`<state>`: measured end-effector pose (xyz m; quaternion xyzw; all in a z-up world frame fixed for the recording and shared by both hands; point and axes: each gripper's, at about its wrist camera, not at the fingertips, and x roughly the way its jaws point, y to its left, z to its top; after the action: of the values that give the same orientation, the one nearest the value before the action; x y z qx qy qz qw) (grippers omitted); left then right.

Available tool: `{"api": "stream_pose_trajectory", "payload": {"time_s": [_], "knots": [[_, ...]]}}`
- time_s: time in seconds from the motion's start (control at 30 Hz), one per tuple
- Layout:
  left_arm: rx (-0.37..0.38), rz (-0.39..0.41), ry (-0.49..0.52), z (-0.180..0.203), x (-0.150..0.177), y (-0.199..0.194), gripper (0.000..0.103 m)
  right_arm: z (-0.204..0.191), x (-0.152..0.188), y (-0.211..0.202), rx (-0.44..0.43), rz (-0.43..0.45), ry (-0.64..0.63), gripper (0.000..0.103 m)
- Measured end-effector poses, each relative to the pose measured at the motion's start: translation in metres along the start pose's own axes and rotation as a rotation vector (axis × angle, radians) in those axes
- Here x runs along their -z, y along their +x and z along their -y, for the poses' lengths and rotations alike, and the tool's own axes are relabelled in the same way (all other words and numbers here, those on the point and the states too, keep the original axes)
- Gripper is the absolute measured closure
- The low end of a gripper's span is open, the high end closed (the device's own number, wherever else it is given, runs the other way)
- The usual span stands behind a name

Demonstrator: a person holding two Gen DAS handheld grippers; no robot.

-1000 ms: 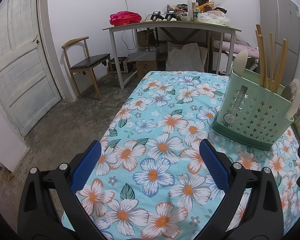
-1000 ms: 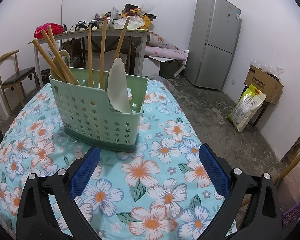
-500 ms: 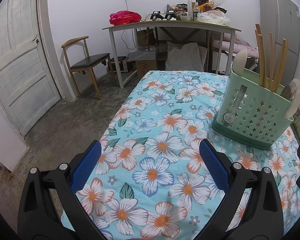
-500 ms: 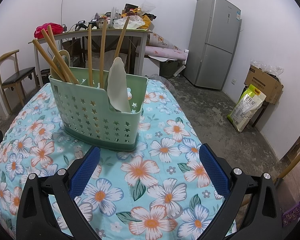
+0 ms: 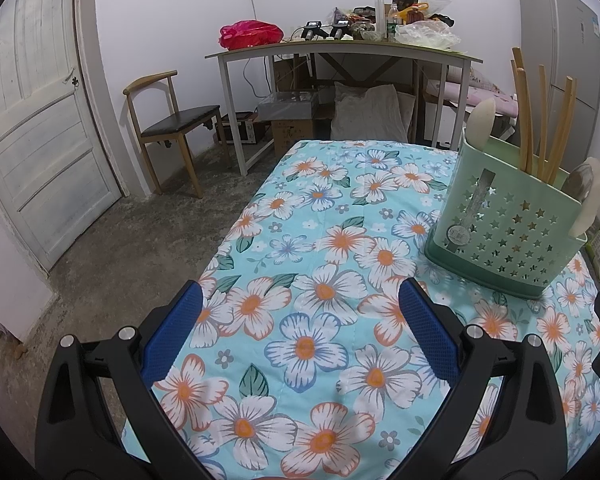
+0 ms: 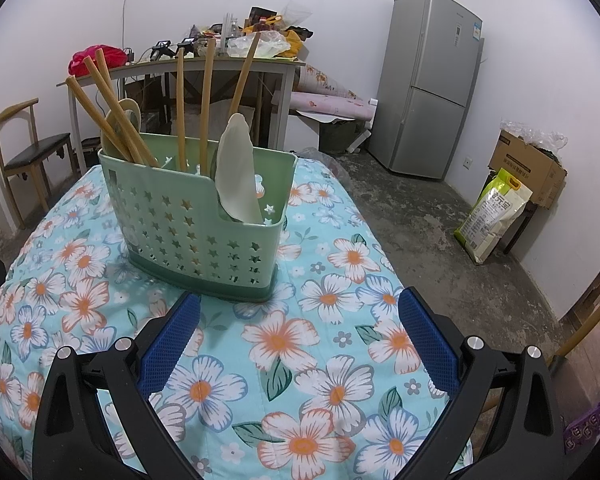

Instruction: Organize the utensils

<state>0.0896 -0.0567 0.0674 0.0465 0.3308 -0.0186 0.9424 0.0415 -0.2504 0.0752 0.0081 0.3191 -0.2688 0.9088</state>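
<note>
Both the left gripper [image 5: 300, 320] and right gripper [image 6: 298, 320] gape wide, empty, near the green utensil caddy [image 6: 204, 232]; chopsticks [image 6: 206, 104] and spoons sit inside, sorting seems finished; next, withdraw

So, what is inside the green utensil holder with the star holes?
The green utensil holder holds six wooden chopsticks standing upright or leaning, a pale spoon in the lower front section, and another spoon behind at the left. Their lower ends are hidden by the walls.
</note>
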Motion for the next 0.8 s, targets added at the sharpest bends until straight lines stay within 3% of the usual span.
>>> {"api": "stream_pose_trajectory", "payload": {"time_s": [0.8], "knots": [[0.002, -0.001, 0.001, -0.0008, -0.0019, 0.0005, 0.008, -0.0003, 0.0001, -0.0009, 0.000, 0.000, -0.001, 0.007]]}}
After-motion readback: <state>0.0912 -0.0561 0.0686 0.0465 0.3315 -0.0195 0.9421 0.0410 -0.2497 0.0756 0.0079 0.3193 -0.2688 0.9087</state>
